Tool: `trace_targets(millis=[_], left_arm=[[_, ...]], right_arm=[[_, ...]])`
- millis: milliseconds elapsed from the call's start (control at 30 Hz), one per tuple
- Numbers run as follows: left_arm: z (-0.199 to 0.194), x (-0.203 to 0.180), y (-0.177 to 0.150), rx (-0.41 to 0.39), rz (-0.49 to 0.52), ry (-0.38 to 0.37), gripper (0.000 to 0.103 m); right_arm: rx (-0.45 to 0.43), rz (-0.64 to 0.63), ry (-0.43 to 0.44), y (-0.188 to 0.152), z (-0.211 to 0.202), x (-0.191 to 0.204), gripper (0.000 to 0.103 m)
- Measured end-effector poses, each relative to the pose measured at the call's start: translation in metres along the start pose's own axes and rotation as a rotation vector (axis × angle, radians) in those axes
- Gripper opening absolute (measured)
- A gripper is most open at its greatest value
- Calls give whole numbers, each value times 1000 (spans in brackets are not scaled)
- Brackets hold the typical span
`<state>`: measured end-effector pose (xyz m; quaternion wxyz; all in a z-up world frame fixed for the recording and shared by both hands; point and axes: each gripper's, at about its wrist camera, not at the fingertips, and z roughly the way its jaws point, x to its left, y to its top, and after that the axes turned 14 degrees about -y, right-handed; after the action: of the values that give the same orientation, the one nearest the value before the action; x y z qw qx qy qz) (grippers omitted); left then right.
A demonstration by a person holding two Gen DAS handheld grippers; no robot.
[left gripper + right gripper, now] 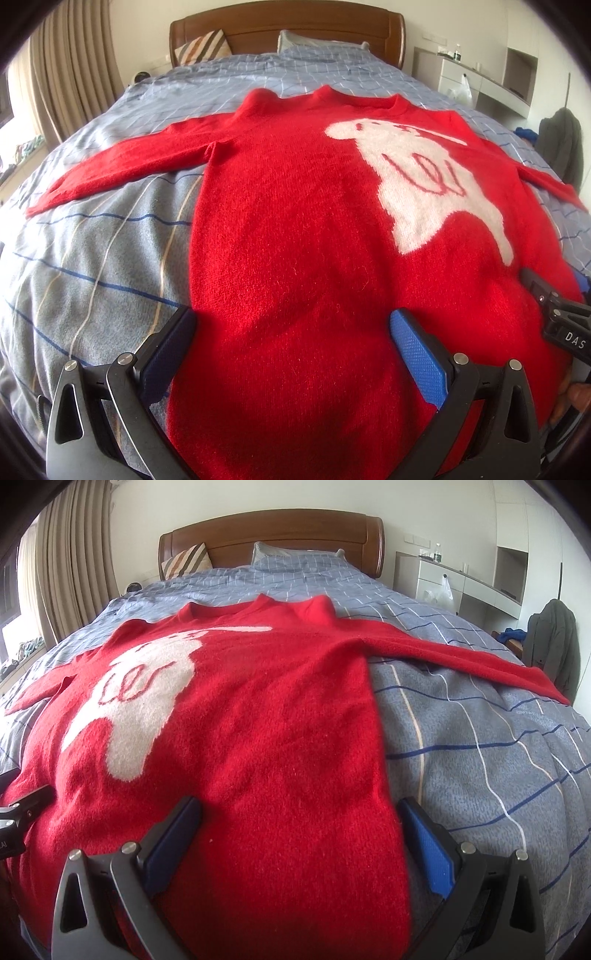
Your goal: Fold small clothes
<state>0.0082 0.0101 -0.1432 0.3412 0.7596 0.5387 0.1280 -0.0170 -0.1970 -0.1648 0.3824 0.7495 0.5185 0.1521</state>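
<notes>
A: Where is the garment?

B: The red sweater lies flat on the bed, front up, filling the centre of both views. Its collar points to the wooden headboard at the top of the frame and its hem runs off the bottom edge. Both sleeves are stretched outward: in the left wrist view one reaches to the left edge, and in the right wrist view the other reaches to the right edge. A white animal figure sits right of centre in the left wrist view.

A: How is the left gripper posed?

B: It sits low at the bottom of its frame, pointing up the sweater toward the collar. Its blue-padded fingers are spread wide. They straddle the sweater's lower left side edge: one pad is at the edge where cloth meets blanket, the other over red knit. Nothing is pinched.

A: And the right gripper?

B: Much the same. It is low in the bottom of its frame, aimed toward the headboard, fingers spread apart. They bracket the sweater's lower right edge, the right-hand pad over the blanket just beside the cloth. It grips nothing.

A: Do the two grippers see each other?

B: Yes. The right one shows at the lower right edge of the left view, and the left one at the lower left edge of the right view.

A: Anything else?

B: A striped pillow leans on the headboard at upper left, and curtains hang at the left.
</notes>
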Motion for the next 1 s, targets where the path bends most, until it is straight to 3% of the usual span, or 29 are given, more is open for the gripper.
trace_targets(millis=[333,500,667,767,833,933,1000], left_arm=[[0,0,0,3,1,-5,103],[-11,6,13,37,-26,-57,103],[-39,12,30,-37,-62,-111,103],[-47,11,37,-63,-78,-127,103],[-47,10,38,-63,-94,-137,103],[-40,7,37,-38,-94,-133,103],[-34,3,35,-18,-77,-121,103]], right_arm=[[10,-4,-2,0,1,0,103],[123,-14,60,22,-5,-15,102],[53,205,109,74,-6,-121,102],[73,422,123,94,27,-215,102],[118,603,110,88,54,-276,100],[201,867,177,64,94,-342,81],[224,1003,244,51,115,-366,63]])
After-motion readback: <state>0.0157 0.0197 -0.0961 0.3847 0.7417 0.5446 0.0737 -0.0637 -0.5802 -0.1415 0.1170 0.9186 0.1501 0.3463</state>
